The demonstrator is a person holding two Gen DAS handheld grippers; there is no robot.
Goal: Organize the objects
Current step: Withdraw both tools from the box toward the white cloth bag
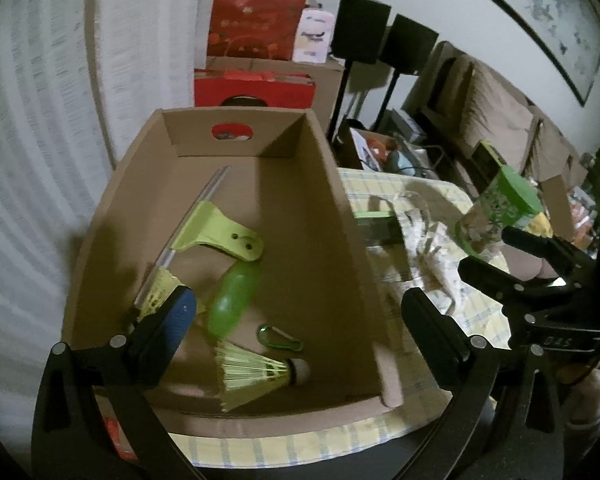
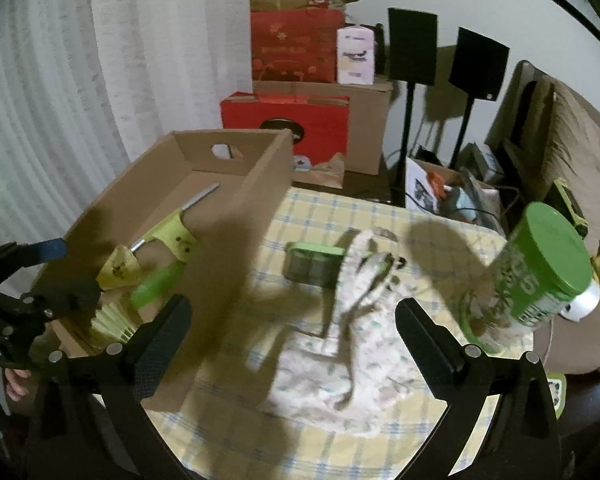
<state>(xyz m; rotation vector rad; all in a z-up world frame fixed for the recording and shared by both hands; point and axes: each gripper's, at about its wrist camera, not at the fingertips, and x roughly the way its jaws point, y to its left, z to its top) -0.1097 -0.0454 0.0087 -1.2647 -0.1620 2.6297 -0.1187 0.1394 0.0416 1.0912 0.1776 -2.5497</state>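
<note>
On the checked table [image 2: 308, 216], the cardboard box [image 1: 320, 216] already holds shuttlecocks [image 1: 256, 372] and a squeegee [image 1: 216, 228], while a green canister [image 2: 540, 272], what looks like cloth [image 2: 364, 344] and a small green case [image 2: 312, 264] remain outside, both grippers [image 1: 296, 332] [image 2: 296, 340] spread apart and empty.

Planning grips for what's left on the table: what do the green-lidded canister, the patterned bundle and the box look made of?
Green-lidded canister: smooth matte lid, probably plastic; printed wrap around a rigid body, paperboard or tin, can't tell.
Patterned bundle: soft fabric, judging by its folds and limp straps.
Box: plain brown cardboard, matte, with creased corners and a cut handle hole.
</note>
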